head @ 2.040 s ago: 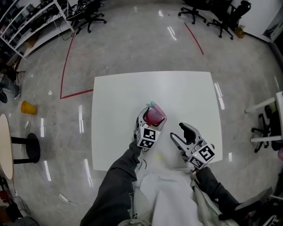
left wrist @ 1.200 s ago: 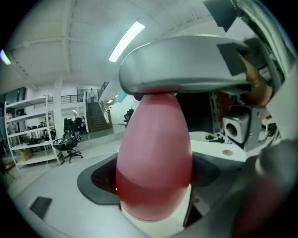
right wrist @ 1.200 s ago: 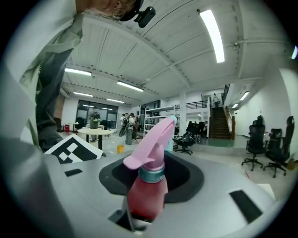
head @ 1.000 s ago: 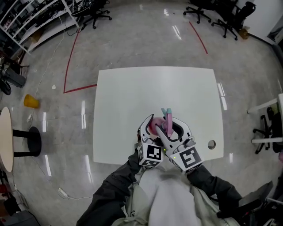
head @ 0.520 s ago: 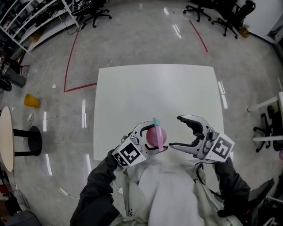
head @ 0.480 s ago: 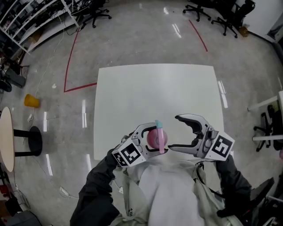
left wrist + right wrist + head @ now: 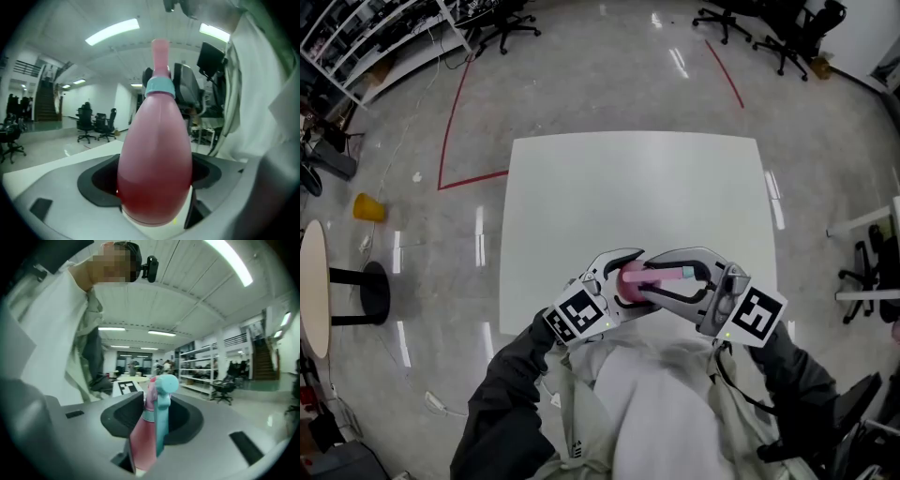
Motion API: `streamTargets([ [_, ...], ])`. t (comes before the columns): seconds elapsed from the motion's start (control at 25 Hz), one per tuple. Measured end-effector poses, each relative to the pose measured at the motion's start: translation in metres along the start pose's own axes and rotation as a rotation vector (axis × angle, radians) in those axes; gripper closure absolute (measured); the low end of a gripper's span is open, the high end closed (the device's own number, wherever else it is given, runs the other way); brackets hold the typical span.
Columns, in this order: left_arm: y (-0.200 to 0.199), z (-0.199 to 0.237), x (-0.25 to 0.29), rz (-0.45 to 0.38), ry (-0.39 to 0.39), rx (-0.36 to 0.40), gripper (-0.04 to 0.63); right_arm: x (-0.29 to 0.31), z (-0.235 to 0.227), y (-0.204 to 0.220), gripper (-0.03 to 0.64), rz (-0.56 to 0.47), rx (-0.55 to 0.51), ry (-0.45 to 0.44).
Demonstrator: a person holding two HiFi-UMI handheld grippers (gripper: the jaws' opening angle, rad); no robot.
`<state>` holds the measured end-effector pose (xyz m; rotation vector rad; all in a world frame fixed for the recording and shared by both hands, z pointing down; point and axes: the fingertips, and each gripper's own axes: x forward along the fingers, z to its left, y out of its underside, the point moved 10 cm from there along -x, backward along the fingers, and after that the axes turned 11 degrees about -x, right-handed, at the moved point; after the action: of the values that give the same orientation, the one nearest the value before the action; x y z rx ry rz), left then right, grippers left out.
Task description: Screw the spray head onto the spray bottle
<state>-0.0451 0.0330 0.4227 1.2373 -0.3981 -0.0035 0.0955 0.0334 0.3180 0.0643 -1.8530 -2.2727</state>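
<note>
In the head view my left gripper (image 7: 628, 279) is shut on the pink spray bottle (image 7: 629, 280) and holds it above the white table's (image 7: 628, 187) near edge, its neck pointing right. The pink and teal spray head (image 7: 672, 275) sits at that neck. My right gripper (image 7: 656, 278) has just been closing and now grips the head. The left gripper view shows the bottle's (image 7: 154, 154) body filling my left gripper (image 7: 154, 180), with a teal collar (image 7: 159, 87) above. In the right gripper view the spray head (image 7: 157, 423) stands between the pads of my right gripper (image 7: 151, 422).
Office chairs (image 7: 502, 21) stand on the grey floor beyond the table, and shelving (image 7: 356, 42) fills the far left. A yellow object (image 7: 366, 206) and a round side table (image 7: 313, 291) are at the left. Red tape (image 7: 450, 122) marks the floor.
The right gripper, open and apart at the right half a second ago, has swung in to the left and shut on the spray head. The bottle's neck has turned to point right.
</note>
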Motion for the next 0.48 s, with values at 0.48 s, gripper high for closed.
streamTargets([
  [0.48,0.001,0.010,0.012,-0.166,-0.509,-0.059,0.163,0.015,0.006,0.011,0.501,0.106,0.068,0.467],
])
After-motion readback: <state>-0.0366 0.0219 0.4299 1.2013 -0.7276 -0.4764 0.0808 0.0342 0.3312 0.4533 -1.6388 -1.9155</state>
